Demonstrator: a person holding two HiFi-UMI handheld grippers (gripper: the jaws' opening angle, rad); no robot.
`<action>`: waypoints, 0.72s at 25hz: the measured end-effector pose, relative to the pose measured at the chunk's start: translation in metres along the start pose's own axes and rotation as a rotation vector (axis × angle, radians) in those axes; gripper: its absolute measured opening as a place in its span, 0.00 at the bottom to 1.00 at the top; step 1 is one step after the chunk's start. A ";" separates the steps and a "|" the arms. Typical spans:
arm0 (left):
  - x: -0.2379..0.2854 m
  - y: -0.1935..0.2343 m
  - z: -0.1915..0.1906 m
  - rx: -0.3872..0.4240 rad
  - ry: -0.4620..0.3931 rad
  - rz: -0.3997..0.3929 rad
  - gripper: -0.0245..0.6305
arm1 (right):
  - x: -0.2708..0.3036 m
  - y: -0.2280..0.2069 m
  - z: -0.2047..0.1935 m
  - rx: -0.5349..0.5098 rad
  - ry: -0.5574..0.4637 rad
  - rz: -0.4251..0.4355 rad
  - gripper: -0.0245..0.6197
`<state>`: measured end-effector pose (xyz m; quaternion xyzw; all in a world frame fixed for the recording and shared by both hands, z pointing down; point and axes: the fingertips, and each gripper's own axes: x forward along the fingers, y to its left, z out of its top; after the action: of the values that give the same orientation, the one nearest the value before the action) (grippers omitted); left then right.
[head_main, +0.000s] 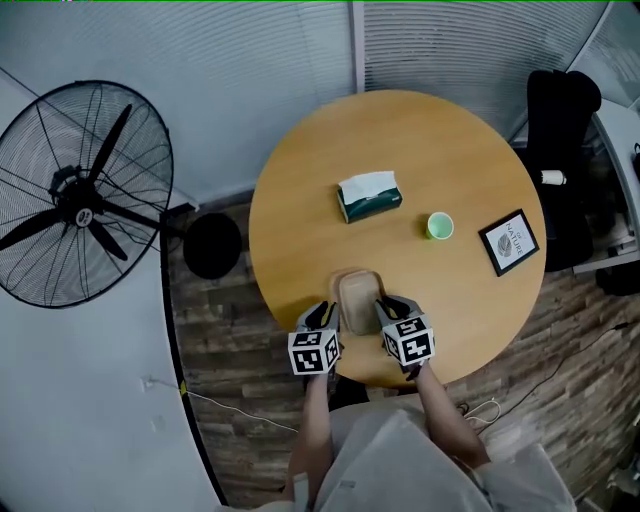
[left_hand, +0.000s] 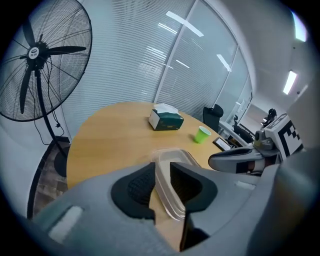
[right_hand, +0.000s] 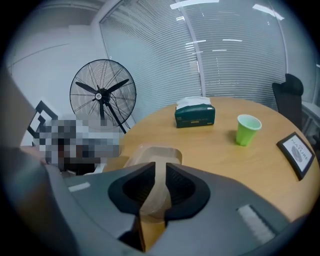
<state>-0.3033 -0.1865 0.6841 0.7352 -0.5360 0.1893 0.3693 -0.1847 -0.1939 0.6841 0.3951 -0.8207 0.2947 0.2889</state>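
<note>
clear plastic, thin and slightly cloudy, forms the shallow tray (head_main: 358, 296) that sits at the near edge of the round table (head_main: 300, 200), directly in front of the person. it is oblong, with rounded corners and a stepped rim.

the left tongs (head_main: 328, 312) are closed down to a narrow gap on the tray's left wall. the left gripper view shows that wall standing between the two dark, textured pads (left_hand: 137, 187), met on both sides. the right tongs (head_main: 388, 308) are closed likewise on the opposite wall, with the rim pinched between their pads (right_hand: 181, 186) in the right gripper view. neither pair has hold of anything else. whether the tray's base rests on the table or is just clear of it, i cannot tell.

assessment: a two-sided hold on so flexible a shell calls for light, equal pressure. too hard a squeeze would likely buckle the wall, and too soft a one could let the smooth plastic slip. both tongs should bite at the same height and depth on the rim so the tray is not twisted. any movement is best made level, with both hands together.

noted elsewhere: the table top is smooth, honey-coloured wood. well beyond the tray stand a dark green tissue box (head_main: 370, 195) with white tissue showing, a light green cup (head_main: 440, 226) and a black-framed card (head_main: 509, 241) near the right edge. a black wire-guarded fan (head_main: 80, 195) stands on the floor to the left.
</note>
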 end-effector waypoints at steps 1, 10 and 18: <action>0.003 0.000 -0.003 0.002 0.012 -0.003 0.22 | 0.002 -0.001 -0.002 0.008 0.003 -0.005 0.15; 0.020 0.001 -0.029 -0.066 0.087 -0.059 0.41 | 0.016 -0.001 -0.019 0.069 0.040 -0.019 0.28; 0.028 -0.005 -0.048 -0.083 0.147 -0.106 0.41 | 0.023 0.000 -0.034 0.105 0.061 -0.040 0.34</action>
<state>-0.2828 -0.1680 0.7321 0.7307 -0.4753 0.2007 0.4471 -0.1883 -0.1813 0.7227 0.4168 -0.7870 0.3434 0.2982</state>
